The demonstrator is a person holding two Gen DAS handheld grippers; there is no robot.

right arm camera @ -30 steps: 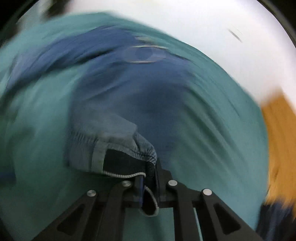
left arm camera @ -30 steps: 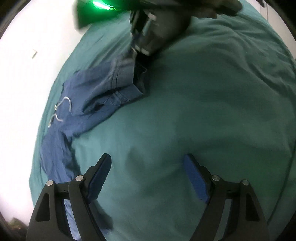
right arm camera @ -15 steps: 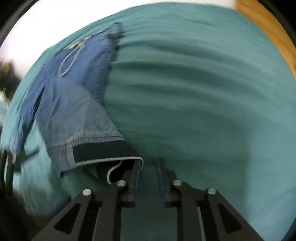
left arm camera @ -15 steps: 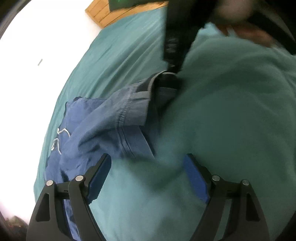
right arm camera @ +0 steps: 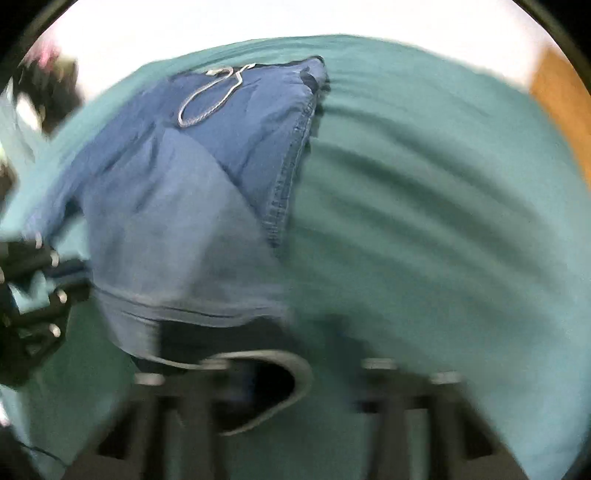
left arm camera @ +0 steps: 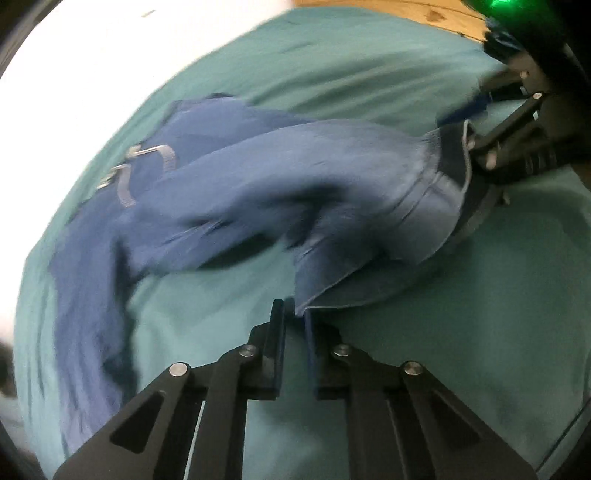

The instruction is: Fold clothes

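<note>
Blue drawstring trousers (left arm camera: 258, 192) lie crumpled on the teal bed sheet (left arm camera: 461, 332). Their pale cord (left arm camera: 147, 170) shows at the far left. My left gripper (left arm camera: 295, 314) is shut, with a corner of the lighter blue leg fabric pinched between its tips. My right gripper (left arm camera: 471, 142) sits at the upper right, shut on the dark cuff of that same leg. The right wrist view is blurred. In it the dark cuff with its grey edging (right arm camera: 266, 384) hangs at my right gripper (right arm camera: 291, 380), the trousers (right arm camera: 177, 229) stretch away, and my left gripper (right arm camera: 70, 273) is at the left edge.
The teal sheet (right arm camera: 424, 221) covers the whole bed, with wrinkles to the right of the trousers. Wooden boards (left arm camera: 424, 11) (right arm camera: 561, 110) show past the bed's far edge, beside a bright white wall. A green light (left arm camera: 517, 11) glows on the right gripper's body.
My left gripper went from wide open to shut and now has a corner of the leg fabric. The right gripper has swung the cuff over to the right, stretching the leg between the two grippers.
</note>
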